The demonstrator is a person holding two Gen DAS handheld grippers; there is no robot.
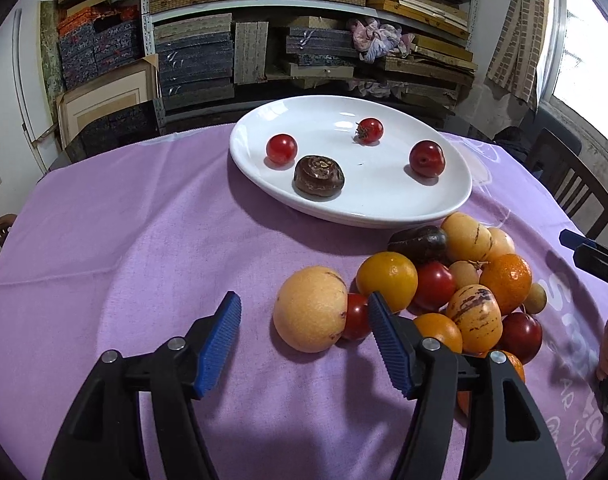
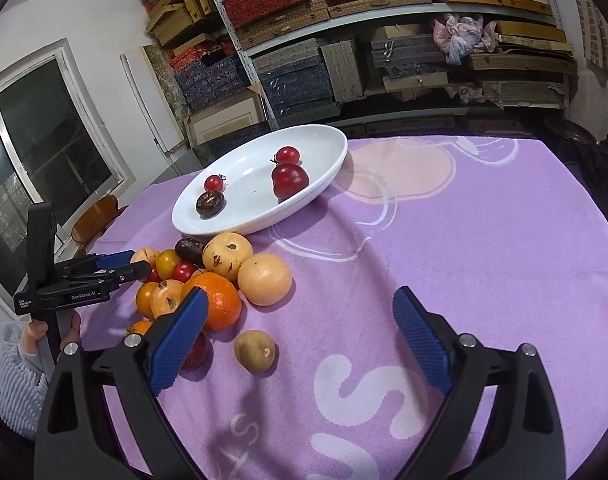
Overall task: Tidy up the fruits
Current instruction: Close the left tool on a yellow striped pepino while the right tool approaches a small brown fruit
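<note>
White plate; lilac cloth; perhaps purple-streaked fruit

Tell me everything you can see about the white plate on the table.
The white plate is a glossy oval dish, ceramic by its look, shallow with a raised rim. It sits flat on the purple tablecloth at the far side of the table, beyond the fruit pile. It holds four pieces: three red fruits and one dark brown one, all apart.

Purple tablecloth with white lettering, metal shelves behind — crammed with flat patterned boxes, a crumpled cloth sat among them, dark wooden chair — beside a window.
</note>
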